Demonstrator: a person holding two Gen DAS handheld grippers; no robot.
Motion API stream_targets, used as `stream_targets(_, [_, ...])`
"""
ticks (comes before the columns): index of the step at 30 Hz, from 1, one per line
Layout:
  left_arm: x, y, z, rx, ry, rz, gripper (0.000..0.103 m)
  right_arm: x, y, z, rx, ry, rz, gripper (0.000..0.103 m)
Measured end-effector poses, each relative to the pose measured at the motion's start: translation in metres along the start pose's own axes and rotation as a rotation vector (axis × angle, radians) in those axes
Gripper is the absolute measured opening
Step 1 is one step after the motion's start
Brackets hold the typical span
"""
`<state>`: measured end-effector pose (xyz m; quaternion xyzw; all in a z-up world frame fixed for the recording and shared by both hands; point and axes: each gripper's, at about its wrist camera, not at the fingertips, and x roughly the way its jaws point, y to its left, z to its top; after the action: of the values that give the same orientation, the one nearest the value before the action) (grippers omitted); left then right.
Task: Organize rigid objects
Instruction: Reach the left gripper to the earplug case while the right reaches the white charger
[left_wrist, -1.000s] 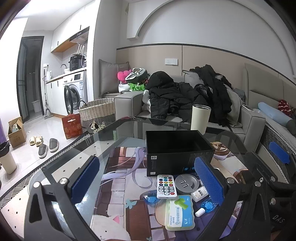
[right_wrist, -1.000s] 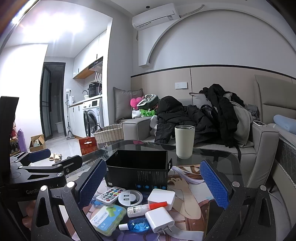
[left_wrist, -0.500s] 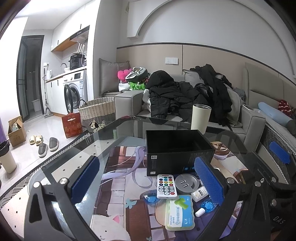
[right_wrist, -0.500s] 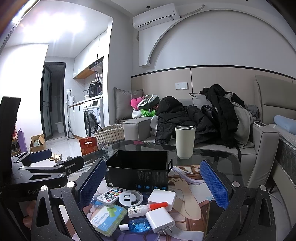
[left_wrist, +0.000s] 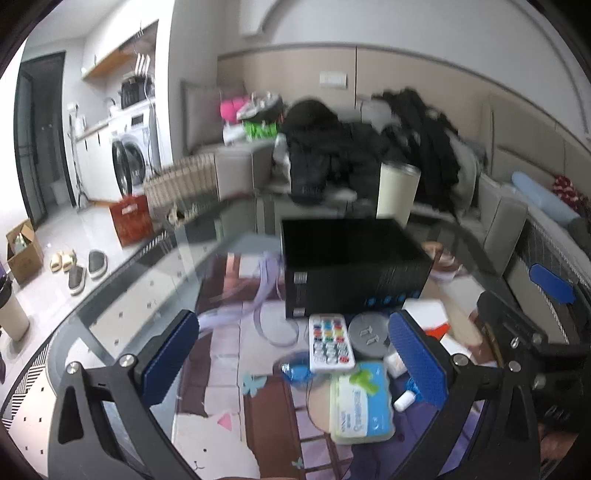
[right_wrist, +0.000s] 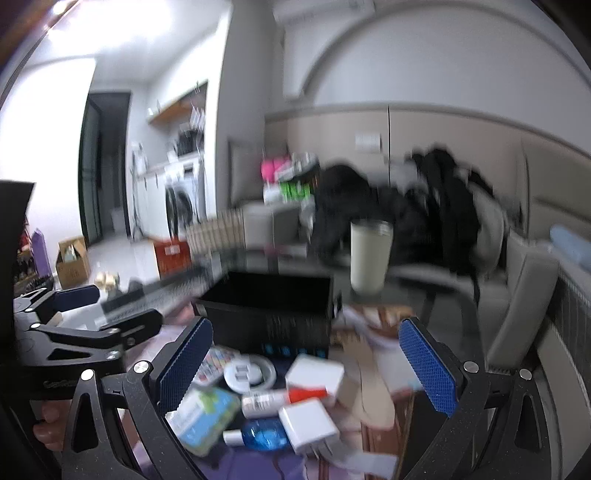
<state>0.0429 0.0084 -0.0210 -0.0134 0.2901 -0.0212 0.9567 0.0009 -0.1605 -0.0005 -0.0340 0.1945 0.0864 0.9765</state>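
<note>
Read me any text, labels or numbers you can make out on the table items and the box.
Nothing reads clearly; both views are motion-blurred.
Black box: white labels and blue icons on its sides, too blurred.
Green-blue pack: blue print, too small and blurred.
Remote: coloured buttons, markings illegible.
Tube: print on its white body, blurred.
Left gripper: pale lettering on its frame, unreadable.

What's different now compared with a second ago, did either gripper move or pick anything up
Both grippers have tipped down and moved in toward the clutter; both views are motion-blurred. The left gripper and right gripper stay open and empty. The black box, remote and chargers have not moved.
</note>
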Motion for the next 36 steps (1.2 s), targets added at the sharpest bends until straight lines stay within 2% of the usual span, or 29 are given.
stream_targets(3, [0.016, -0.004, -0.004, 0.020, 0.080, 0.004, 0.103, 0.020, -0.011, 0.000, 0.041, 0.121, 0.005, 0.103])
stream_targets(8, [0.043, -0.012, -0.018, 0.053, 0.226, 0.013, 0.103, 0.051, -0.012, -0.013, -0.016, 0.287, -0.010, 0.103])
stream_targets(11, [0.053, -0.016, -0.027, 0.074, 0.279, 0.029, 0.103, 0.064, -0.010, -0.027, -0.037, 0.377, 0.005, 0.103])
stream_targets(14, [0.061, -0.019, -0.034, 0.093, 0.328, 0.030, 0.103, 0.073, -0.010, -0.036, -0.033, 0.425, 0.015, 0.103])
stream_targets(21, [0.065, -0.029, -0.033, 0.129, 0.329, 0.005, 0.103, 0.078, -0.014, -0.041, -0.054, 0.449, -0.010, 0.103])
stream_targets(27, [0.071, -0.035, -0.029, 0.139, 0.332, -0.014, 0.103, 0.080, -0.026, -0.044, -0.023, 0.484, 0.012, 0.101])
stream_targets(32, [0.076, -0.042, -0.027, 0.155, 0.333, -0.037, 0.103, 0.084, -0.029, -0.048, -0.029, 0.503, 0.047, 0.090])
stream_targets(34, [0.079, -0.044, -0.028, 0.151, 0.356, -0.056, 0.103, 0.085, -0.033, -0.048, -0.010, 0.511, 0.069, 0.089])
stream_targets(36, [0.088, -0.050, -0.035, 0.183, 0.426, -0.081, 0.103, 0.086, -0.035, -0.047, -0.011, 0.518, 0.069, 0.088])
